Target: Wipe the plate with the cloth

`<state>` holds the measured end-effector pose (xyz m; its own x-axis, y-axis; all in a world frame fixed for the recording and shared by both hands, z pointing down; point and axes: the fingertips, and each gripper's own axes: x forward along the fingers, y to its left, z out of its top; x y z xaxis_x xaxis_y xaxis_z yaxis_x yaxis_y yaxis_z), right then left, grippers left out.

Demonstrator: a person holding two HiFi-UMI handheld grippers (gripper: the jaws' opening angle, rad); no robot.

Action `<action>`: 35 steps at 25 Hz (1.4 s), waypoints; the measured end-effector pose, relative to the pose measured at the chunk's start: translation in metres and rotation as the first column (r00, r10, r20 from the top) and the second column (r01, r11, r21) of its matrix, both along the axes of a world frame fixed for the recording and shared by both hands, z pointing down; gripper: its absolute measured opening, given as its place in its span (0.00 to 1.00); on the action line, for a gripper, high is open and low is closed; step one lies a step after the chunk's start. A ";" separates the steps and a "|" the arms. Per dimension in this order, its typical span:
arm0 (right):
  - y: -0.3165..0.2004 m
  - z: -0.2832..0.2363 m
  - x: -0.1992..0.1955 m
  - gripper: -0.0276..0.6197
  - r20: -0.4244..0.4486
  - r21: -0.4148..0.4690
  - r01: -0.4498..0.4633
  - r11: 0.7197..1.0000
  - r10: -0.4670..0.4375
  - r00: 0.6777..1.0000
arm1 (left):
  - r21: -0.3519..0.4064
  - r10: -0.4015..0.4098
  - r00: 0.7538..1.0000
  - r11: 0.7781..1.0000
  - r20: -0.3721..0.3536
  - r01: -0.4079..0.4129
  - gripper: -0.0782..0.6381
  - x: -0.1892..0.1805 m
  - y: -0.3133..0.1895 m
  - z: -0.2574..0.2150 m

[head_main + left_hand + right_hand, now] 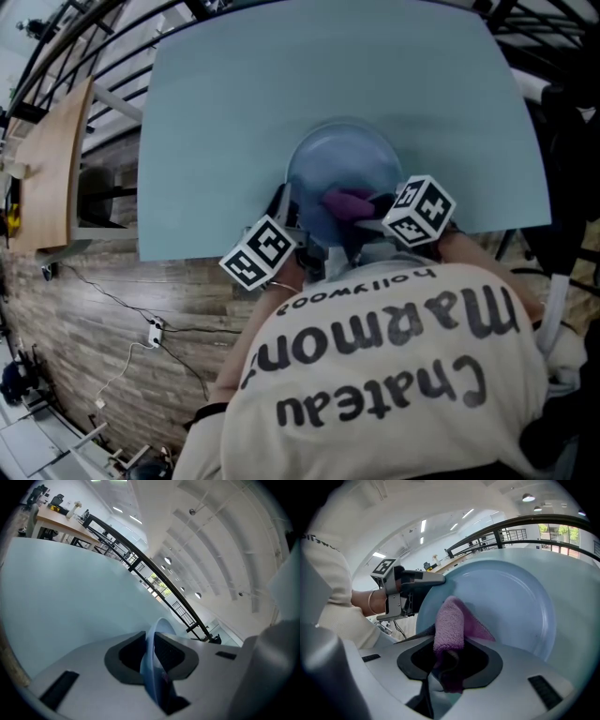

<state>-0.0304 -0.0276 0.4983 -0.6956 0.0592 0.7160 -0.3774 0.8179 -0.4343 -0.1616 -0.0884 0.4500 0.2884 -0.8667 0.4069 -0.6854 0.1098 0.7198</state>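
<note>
A pale blue plate (342,164) is held tilted up over the near edge of the blue table (234,112). My left gripper (151,656) is shut on the plate's rim (151,667), which runs edge-on between its dark pads. In the right gripper view that gripper (423,579) shows clamped at the plate's left edge. My right gripper (449,657) is shut on a folded purple cloth (452,625), whose free end lies against the lower left of the plate's face (511,606). From the head view the cloth (347,202) sits at the plate's near side between both marker cubes.
A wooden bench (52,159) stands to the left of the table, and cables with a small white box (155,330) lie on the plank floor. Black railings (154,573) run beyond the table's far side. The person's shirt (394,375) fills the lower head view.
</note>
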 end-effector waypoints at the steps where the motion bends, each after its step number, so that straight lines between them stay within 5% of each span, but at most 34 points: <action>1: -0.001 0.001 0.004 0.28 -0.005 -0.007 -0.009 1.000 0.009 1.000 | 0.000 0.002 1.000 1.000 0.003 -0.002 0.19 0.000 0.000 0.000; 13: -0.045 0.008 0.050 0.28 -0.139 0.082 -0.152 0.985 0.162 0.977 | 0.009 0.026 1.000 1.000 0.012 -0.027 0.18 0.007 0.000 -0.003; 35: -0.095 0.003 0.073 0.28 -0.133 0.132 -0.294 0.947 0.311 0.941 | 0.010 0.051 0.996 0.999 0.071 -0.052 0.18 0.015 -0.001 -0.008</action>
<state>0.0427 -0.1230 0.5014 -0.5527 -0.2211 0.8035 -0.6683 0.6937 -0.2689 -0.1466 -0.0896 0.4425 0.3035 -0.8565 0.4175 -0.7394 0.0646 0.6701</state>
